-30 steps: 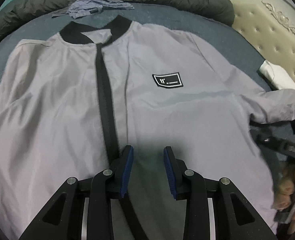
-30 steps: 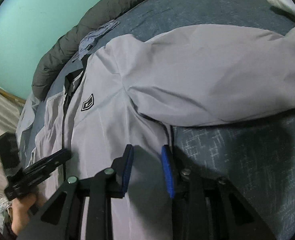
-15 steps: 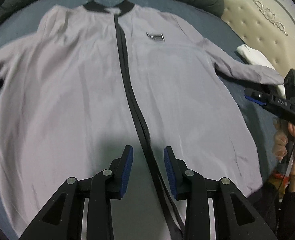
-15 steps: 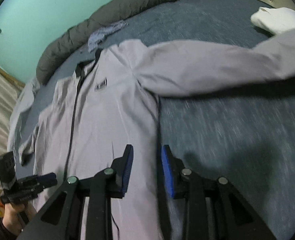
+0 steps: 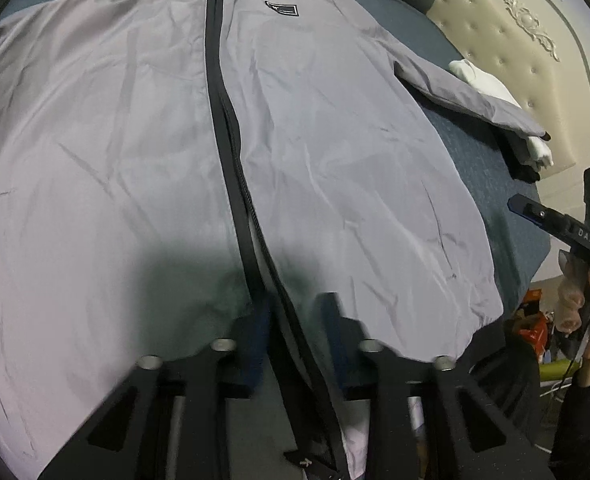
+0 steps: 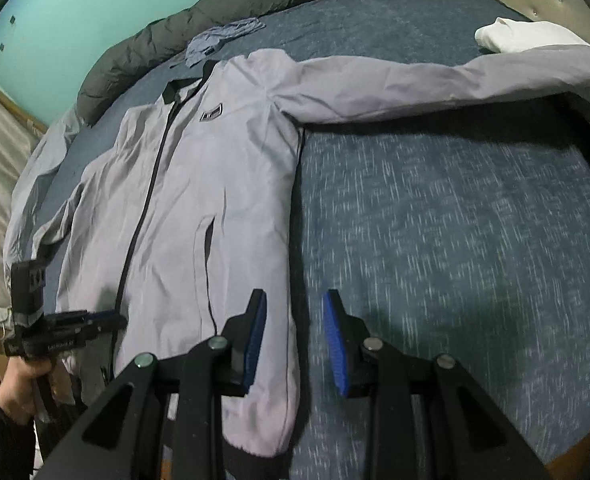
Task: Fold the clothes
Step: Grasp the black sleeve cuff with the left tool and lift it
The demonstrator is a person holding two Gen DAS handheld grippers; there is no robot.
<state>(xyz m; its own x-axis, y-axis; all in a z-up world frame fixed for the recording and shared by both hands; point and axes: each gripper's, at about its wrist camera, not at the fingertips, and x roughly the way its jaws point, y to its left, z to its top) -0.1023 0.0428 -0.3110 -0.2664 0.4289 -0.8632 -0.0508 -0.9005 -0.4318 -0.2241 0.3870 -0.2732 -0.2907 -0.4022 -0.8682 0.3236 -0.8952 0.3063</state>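
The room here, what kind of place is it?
Most likely a bedroom. The grey jacket lies spread on a bed with a blue cover, a tufted headboard stands at one side, and a dark quilt is bunched along the far edge by a teal wall.

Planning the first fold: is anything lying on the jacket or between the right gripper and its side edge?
Nothing visible: the jacket front is bare, and only bed cover lies under the right gripper. Its far sleeve rests on white folded cloth.
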